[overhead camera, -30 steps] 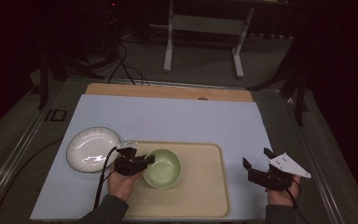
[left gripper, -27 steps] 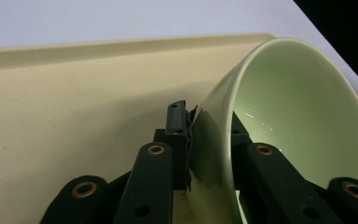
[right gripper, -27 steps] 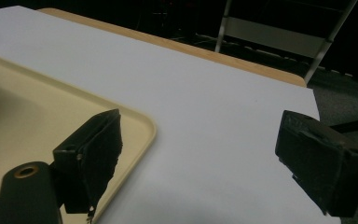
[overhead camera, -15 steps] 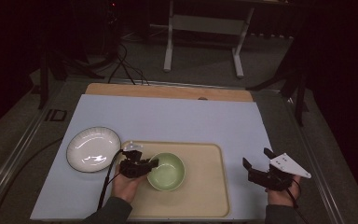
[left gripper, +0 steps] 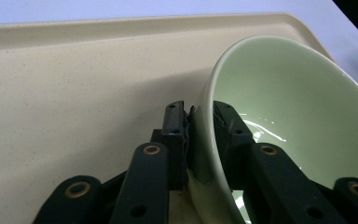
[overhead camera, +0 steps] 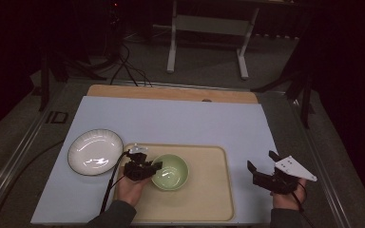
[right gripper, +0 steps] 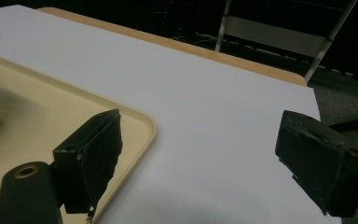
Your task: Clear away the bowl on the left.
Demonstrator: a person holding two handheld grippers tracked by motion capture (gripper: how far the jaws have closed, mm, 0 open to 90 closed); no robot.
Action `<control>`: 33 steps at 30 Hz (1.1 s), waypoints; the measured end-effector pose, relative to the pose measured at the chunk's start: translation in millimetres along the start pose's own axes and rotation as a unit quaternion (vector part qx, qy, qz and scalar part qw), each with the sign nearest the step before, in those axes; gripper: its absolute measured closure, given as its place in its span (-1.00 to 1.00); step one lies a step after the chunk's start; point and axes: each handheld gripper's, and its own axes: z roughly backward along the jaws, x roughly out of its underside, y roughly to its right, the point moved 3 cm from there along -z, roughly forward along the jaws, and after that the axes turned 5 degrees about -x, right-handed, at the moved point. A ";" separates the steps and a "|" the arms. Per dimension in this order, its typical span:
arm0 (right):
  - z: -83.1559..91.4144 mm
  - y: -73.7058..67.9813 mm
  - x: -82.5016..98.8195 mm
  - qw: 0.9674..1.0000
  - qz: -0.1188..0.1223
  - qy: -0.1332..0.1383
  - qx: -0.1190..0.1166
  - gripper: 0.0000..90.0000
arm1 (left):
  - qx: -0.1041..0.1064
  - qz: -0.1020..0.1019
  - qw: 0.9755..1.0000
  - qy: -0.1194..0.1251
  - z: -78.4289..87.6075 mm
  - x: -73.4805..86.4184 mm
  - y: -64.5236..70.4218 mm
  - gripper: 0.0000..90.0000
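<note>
Left hand-held gripper (overhead camera: pixel 148 167) is clamped on the rim of the green bowl (overhead camera: pixel 171 172): the left gripper view shows one jaw outside the wall, the other inside, pinching the near-left rim. Whether the bowl's base sits flat on the tray cannot be told; it looks tilted in that view.

The bowl is on the beige tray (overhead camera: pixel 209 194), in the tray's left half, at the near edge of the surface (overhead camera: pixel 180 118). A white plate (overhead camera: pixel 95 152) lies just beside the tray's left edge, off the tray.

Right hand-held gripper (overhead camera: pixel 266 175) is held off the tray's right edge near the surface's near-right corner, jaws wide apart, holding nothing.

Handling, judged: the bowl looks glazed ceramic, so rigid, smooth and slippery, fairly heavy for a one-sided pinch, and chippable if dropped or knocked against the plate. The thin rim is the only place the jaws fit. A rim grip puts the weight off-centre, so the bowl may pivot or slip; firm pressure and a low, slow carry suit it.
</note>
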 end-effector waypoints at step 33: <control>1.4 1.1 -0.3 1.000 -0.003 0.004 0.002 -0.69 | -0.042 -0.065 0.993 0.092 59.9 -27.5 -3.5 0.19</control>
